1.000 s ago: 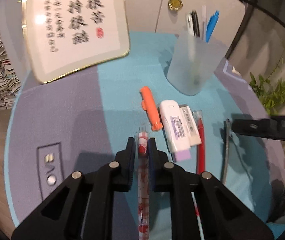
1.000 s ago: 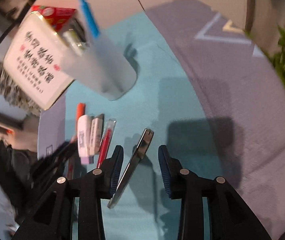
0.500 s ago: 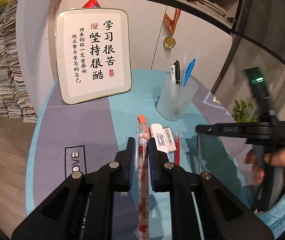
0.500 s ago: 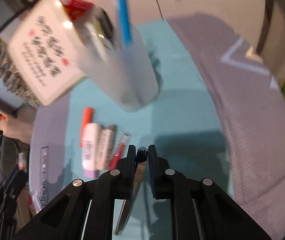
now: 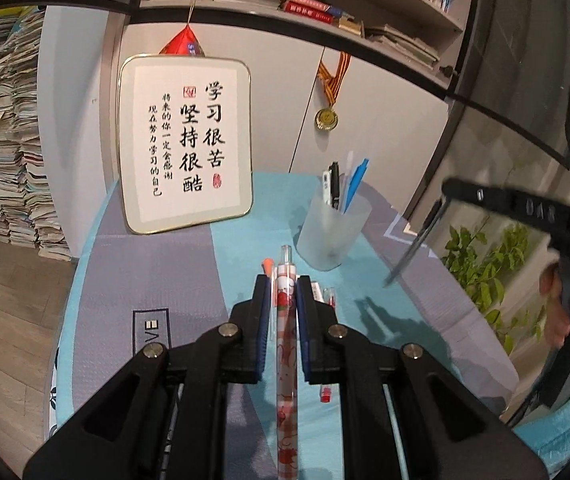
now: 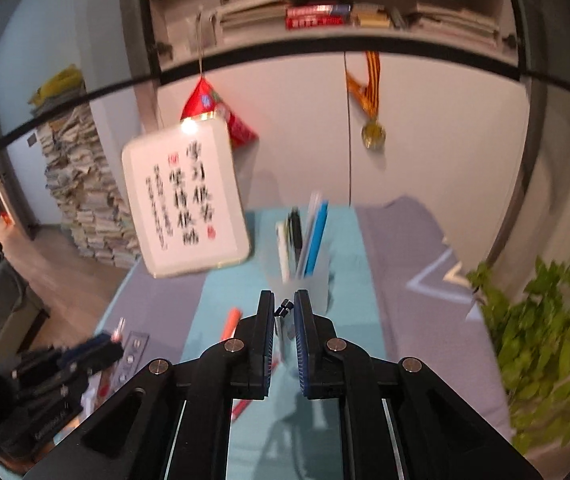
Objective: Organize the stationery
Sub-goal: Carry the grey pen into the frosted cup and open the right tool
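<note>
My left gripper (image 5: 283,284) is shut on a clear pen with a red and white pattern (image 5: 286,344), held above the mat and pointing toward the frosted pen cup (image 5: 333,232). My right gripper (image 6: 285,300) is shut on a slim dark pen (image 6: 283,309). In the left wrist view that slim dark pen (image 5: 417,244) hangs slanted from the right gripper (image 5: 447,194), in the air to the right of the cup. The cup (image 6: 305,284) holds a blue pen and a black one. An orange marker (image 6: 231,322) and a red pen (image 5: 326,394) lie on the mat.
A framed calligraphy board (image 5: 185,160) leans on the wall behind the blue and grey mat (image 5: 125,272). A medal (image 5: 327,119) hangs on the cabinet. A green plant (image 5: 481,256) stands at the right, and paper stacks (image 5: 1,160) rise on the floor at the left.
The right gripper closed on the slim dark pen and lifted it off the mat. Both grippers rose and tilted up, each with a pen in it.
</note>
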